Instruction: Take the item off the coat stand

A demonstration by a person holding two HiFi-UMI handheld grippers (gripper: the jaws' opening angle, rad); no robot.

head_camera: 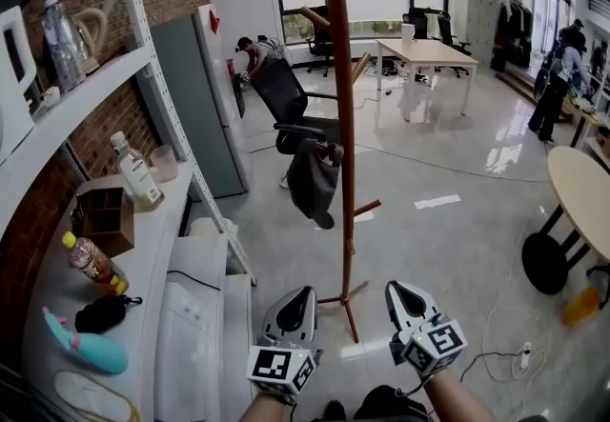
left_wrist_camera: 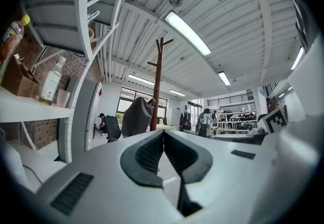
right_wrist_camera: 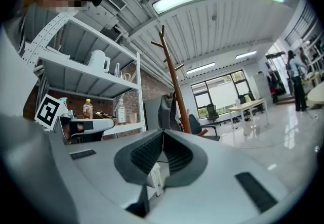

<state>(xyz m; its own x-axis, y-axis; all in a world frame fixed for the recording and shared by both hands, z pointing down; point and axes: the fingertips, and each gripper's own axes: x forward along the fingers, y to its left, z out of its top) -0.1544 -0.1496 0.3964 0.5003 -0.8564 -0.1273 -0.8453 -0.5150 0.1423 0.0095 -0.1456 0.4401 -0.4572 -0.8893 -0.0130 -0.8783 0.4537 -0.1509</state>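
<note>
A tall brown wooden coat stand (head_camera: 344, 125) rises from the glossy floor in the middle of the head view. A dark grey fabric item (head_camera: 313, 180) hangs from a peg on its left side, about halfway up. My left gripper (head_camera: 303, 292) and right gripper (head_camera: 396, 289) are low in the head view, short of the stand's base, one on each side of the pole. Both are shut with nothing between the pads. The left gripper view has the stand (left_wrist_camera: 156, 84) and the grey item (left_wrist_camera: 135, 116) ahead beyond the closed jaws. The right gripper view has the stand (right_wrist_camera: 175, 91) and the item (right_wrist_camera: 165, 112) too.
White metal shelving (head_camera: 143, 58) runs along the left with bottles (head_camera: 135, 170) and small objects. A black office chair (head_camera: 286, 96) stands behind the stand. A round table (head_camera: 581, 191) is at the right, a desk (head_camera: 429, 53) further back. People stand far off. Cables (head_camera: 505, 353) lie on the floor.
</note>
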